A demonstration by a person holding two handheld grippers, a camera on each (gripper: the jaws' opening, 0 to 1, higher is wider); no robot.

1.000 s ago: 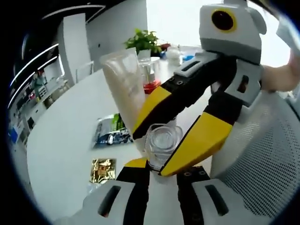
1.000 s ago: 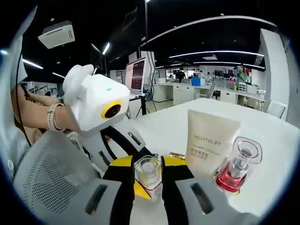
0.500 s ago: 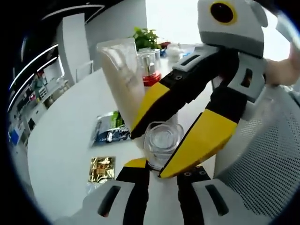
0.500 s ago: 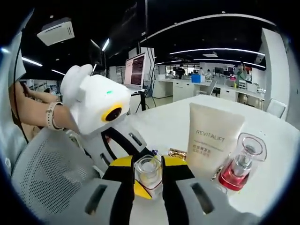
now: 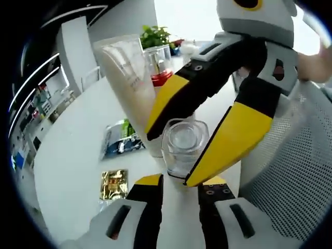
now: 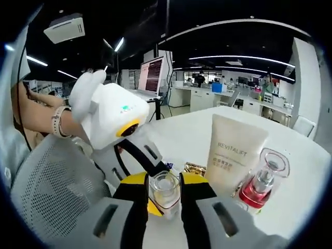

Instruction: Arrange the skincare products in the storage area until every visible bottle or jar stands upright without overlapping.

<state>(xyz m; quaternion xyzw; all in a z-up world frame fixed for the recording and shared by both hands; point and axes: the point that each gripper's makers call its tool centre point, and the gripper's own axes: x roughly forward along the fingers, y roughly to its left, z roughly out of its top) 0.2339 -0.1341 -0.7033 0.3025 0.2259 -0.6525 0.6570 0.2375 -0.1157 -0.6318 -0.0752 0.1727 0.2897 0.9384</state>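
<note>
While clamped between the yellow pads of the right gripper (image 6: 165, 188), small clear glass bottle (image 6: 165, 191) held upright and close to the lens in the right gripper view, a pale liquid inside. Same bottle (image 5: 184, 145) seen from above in the left gripper view, pinched from both sides by the right gripper (image 5: 168, 160), which reaches in from the upper right.

Left gripper (image 5: 180, 180) low in its own view, jaws standing apart with a gap between them, tips just beneath the bottle; contact with the glass impossible to tell.

Behind the bottle, on the white table (image 5: 67, 171): cream tube (image 6: 233, 155) marked REVITALIFT, standing on end, and just beside it a red perfume bottle (image 6: 262, 187) with a clear cap, also upright. From the left gripper view, tube (image 5: 129, 78) leaning across the frame, with the red bottle (image 5: 158, 65) behind it.

Flat on the table: gold sachet (image 5: 114, 184) and, further off, a blue-green sachet (image 5: 122, 142). Potted plant (image 5: 155, 36) at the far edge. Grey mesh chair back (image 6: 52, 192) to the side, and a person's wrist with a watch (image 6: 57, 129) behind the left gripper's white body.
</note>
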